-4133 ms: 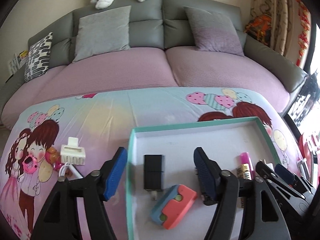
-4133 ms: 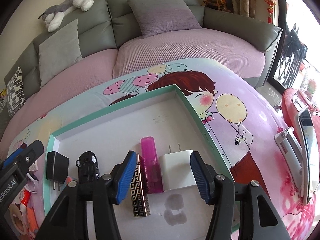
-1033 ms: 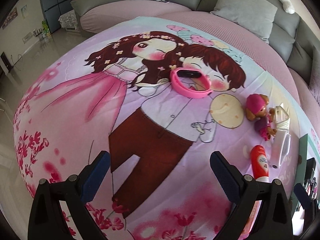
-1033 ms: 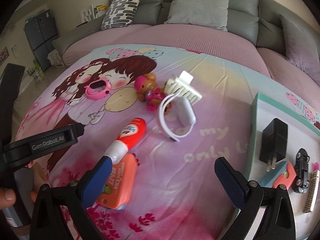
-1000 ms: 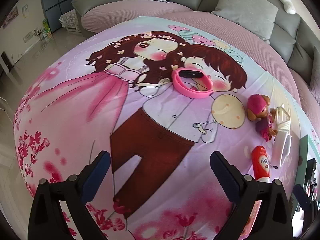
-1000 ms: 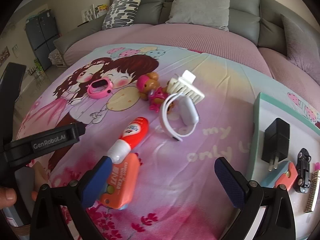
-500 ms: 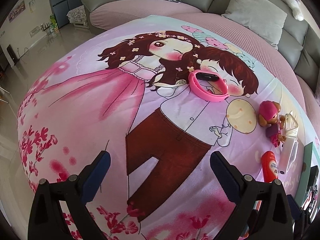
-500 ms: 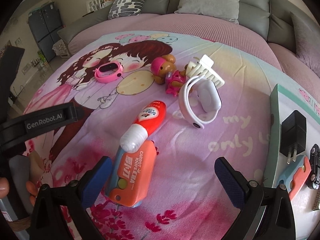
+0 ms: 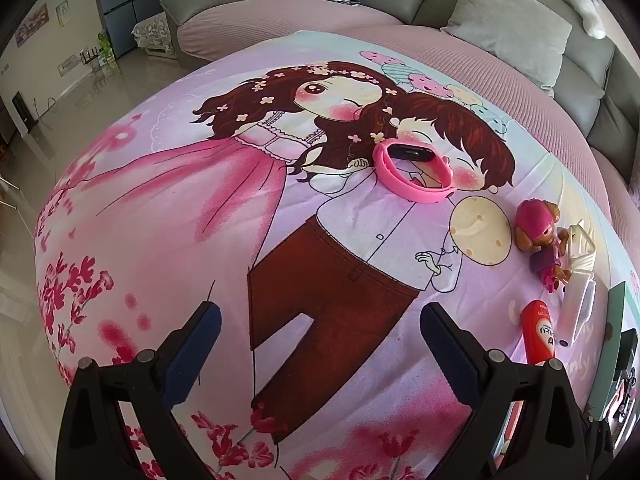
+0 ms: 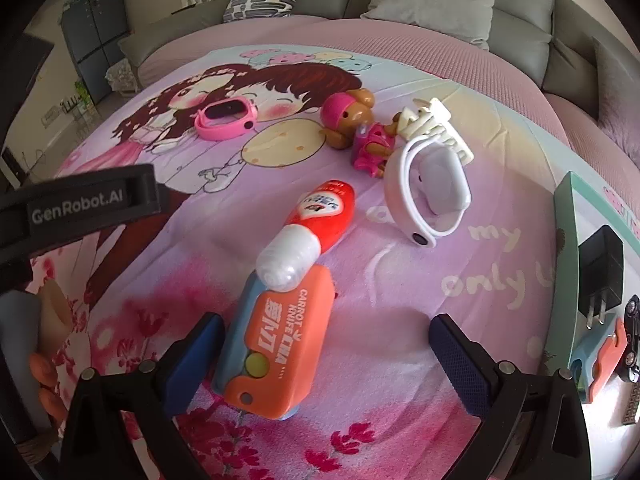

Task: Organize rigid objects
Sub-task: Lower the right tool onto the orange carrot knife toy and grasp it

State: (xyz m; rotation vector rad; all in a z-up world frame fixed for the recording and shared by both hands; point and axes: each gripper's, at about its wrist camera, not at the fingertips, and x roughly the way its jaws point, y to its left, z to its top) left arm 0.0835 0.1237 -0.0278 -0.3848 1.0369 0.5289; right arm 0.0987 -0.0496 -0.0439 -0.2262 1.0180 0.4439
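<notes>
My right gripper (image 10: 324,354) is open, low over the cartoon bedsheet, with an orange and blue carrot knife (image 10: 280,344) lying between its fingers, nearer the left one. A red tube with a white cap (image 10: 308,228) rests against the knife's far end. Beyond lie a white watch (image 10: 428,192), a white hair claw (image 10: 436,128), a toy puppy (image 10: 356,128) and a pink watch (image 10: 226,118). My left gripper (image 9: 316,350) is open and empty over bare sheet. In its view are the pink watch (image 9: 412,172), puppy (image 9: 540,236) and red tube (image 9: 540,336).
The teal-rimmed box (image 10: 564,256) stands at the right, holding a black charger (image 10: 600,276), another carrot knife (image 10: 596,356) and a toy car (image 10: 628,336). The left gripper's body (image 10: 76,204) reaches in from the left. A grey sofa (image 10: 440,4) lies behind.
My right gripper has moved down and forward, so the carrot knife now lies between its fingers. My left gripper has drifted back a little. Earlier both were over the box.
</notes>
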